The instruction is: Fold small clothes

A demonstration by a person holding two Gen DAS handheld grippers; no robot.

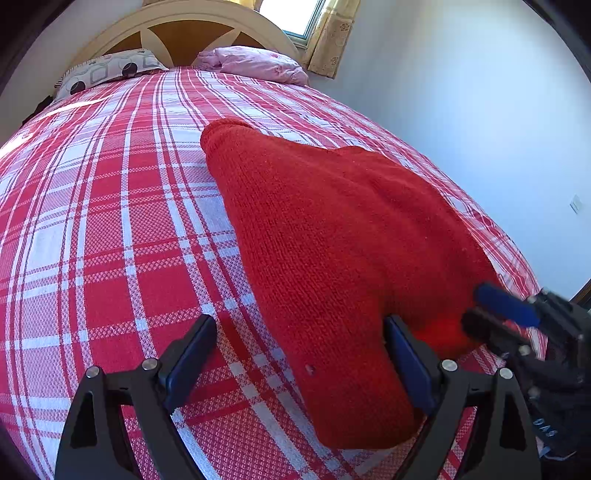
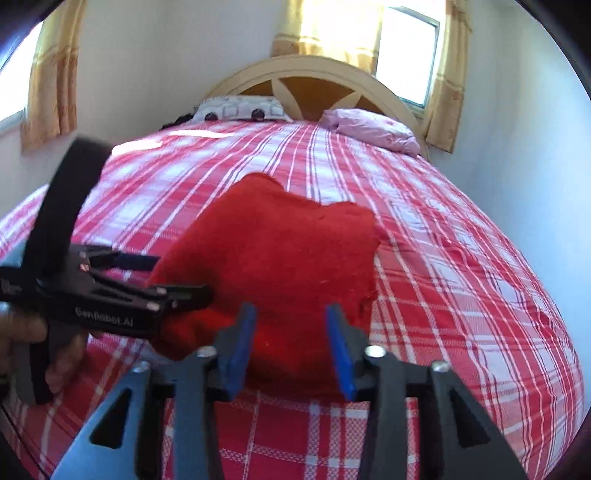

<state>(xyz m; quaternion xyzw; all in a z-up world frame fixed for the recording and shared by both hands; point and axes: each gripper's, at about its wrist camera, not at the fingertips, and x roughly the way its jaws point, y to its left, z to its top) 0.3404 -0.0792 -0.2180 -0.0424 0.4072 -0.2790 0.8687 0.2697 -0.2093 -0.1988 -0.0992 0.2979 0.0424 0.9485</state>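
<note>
A red knitted garment lies flat on the red-and-white plaid bed cover. My left gripper is open at the garment's near left edge, one finger over the cover and one over the knit. In the right wrist view the garment lies straight ahead. My right gripper is open, its blue pads over the garment's near edge. The left gripper shows at the left of that view, held by a hand, its fingers at the garment's left edge. The right gripper shows at the right edge of the left wrist view.
A patterned grey pillow and a pink pillow lie at the headboard. A white wall runs along the bed's right side. Curtained windows are behind the headboard and at the left.
</note>
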